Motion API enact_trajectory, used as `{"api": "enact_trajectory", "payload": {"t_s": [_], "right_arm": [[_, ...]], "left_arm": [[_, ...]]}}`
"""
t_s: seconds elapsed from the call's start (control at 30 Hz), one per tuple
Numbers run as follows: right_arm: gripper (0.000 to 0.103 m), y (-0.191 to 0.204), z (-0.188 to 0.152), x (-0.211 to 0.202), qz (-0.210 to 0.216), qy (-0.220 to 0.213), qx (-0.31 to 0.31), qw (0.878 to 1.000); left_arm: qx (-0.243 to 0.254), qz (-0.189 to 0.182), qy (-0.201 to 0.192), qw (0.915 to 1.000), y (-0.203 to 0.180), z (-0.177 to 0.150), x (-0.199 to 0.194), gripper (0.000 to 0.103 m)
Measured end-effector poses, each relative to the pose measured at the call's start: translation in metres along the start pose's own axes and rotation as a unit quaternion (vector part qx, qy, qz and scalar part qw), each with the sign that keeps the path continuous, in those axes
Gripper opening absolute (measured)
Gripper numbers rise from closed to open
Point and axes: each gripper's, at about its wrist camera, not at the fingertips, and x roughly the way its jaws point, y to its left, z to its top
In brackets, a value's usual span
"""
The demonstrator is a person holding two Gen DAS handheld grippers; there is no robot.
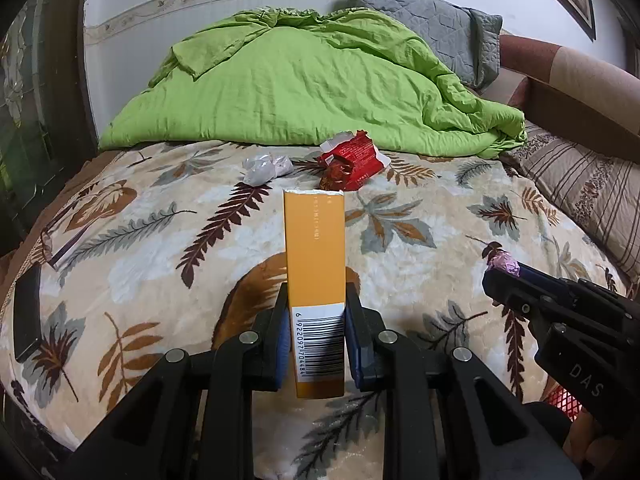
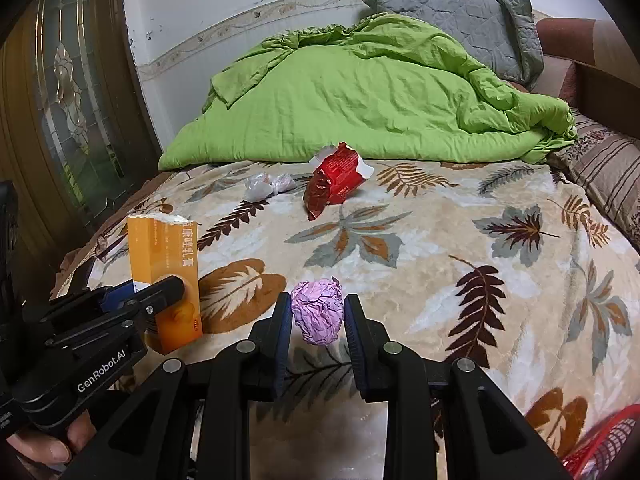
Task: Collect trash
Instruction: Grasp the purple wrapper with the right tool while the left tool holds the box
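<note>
My left gripper is shut on an orange carton with a barcode, held above the leaf-patterned bedspread; it also shows in the right wrist view. My right gripper is shut on a crumpled pink paper ball, seen also in the left wrist view. Farther up the bed lie a torn red wrapper and a crumpled white plastic piece.
A green quilt and a grey pillow fill the head of the bed. A dark phone-like slab lies at the bed's left edge. A red mesh basket shows at lower right. A glazed door stands left.
</note>
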Motion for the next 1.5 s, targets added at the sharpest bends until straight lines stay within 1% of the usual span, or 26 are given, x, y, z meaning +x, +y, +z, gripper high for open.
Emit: {"api": "enact_trajectory", "payload": {"t_s": [0.53,0.83,1.5], "right_arm": [[0.029,-0.004,-0.007,-0.009,-0.002,0.002,0.007,1.000],[0.029,-0.009,-0.008,-0.008,0.002,0.006,0.025,1.000],[0.029,-0.012,-0.008,-0.005,0.007,0.010,0.031,0.999]], "left_arm": [[0.006,0.000,-0.002,1.0000,-0.001,-0.005,-0.009,0.022],[0.009,0.000,0.001,1.0000,-0.004,-0.006,-0.009,0.022],[0.015,-0.001,0.004,0.9999,-0.010,-0.009,-0.008,0.022]]}}
